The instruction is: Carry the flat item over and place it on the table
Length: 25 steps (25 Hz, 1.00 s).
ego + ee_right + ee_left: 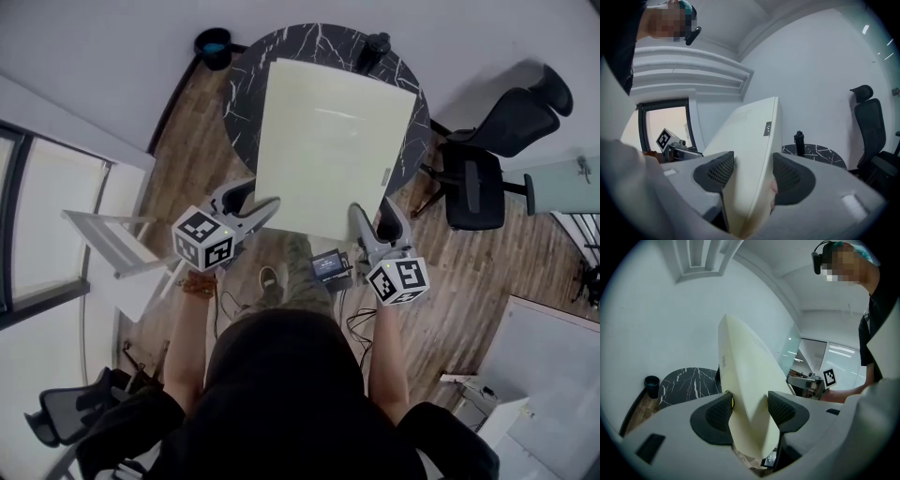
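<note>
Panel (333, 145), flat and cream-coloured, hangs over the round black marble table (246, 75) and hides most of its top in the head view. Whether the panel's far edge touches the top I cannot tell. The left gripper (750, 411) is clamped on the panel's near left corner and the right gripper (752, 173) on its near right corner, each with jaws pressed to both faces. A dark bottle (375, 45) stands at the table's far edge. A wood-plank floor (487, 272) surrounds the table. On it are a black bin (214, 45) by the white wall, a black office chair (497, 141) at the right and a window (37, 234) at the left.
</note>
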Each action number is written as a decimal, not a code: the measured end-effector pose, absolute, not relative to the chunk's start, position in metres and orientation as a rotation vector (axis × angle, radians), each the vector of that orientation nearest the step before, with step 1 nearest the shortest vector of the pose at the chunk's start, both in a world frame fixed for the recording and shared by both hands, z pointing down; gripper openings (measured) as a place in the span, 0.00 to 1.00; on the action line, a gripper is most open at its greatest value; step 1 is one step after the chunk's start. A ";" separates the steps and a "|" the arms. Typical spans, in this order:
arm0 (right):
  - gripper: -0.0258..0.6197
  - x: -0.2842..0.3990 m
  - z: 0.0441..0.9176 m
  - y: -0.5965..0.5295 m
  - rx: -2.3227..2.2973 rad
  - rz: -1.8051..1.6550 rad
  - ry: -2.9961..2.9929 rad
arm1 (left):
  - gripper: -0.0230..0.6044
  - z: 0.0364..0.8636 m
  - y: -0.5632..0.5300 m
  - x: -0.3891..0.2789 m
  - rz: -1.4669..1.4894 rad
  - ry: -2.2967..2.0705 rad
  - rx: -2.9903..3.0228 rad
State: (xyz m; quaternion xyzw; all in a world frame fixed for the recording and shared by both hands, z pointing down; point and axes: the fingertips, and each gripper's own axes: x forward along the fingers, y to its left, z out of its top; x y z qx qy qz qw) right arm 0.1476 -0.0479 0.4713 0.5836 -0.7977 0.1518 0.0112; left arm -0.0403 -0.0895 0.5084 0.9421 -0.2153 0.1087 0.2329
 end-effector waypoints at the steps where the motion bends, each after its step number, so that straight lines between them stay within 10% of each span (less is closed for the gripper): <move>1: 0.44 0.149 0.473 -0.051 1.816 0.482 -2.489 | 0.41 0.509 -0.093 -0.039 0.301 -0.591 2.584; 25: 0.43 0.177 0.517 -0.108 1.777 0.666 -2.440 | 0.42 0.550 -0.147 -0.013 0.336 -0.545 2.442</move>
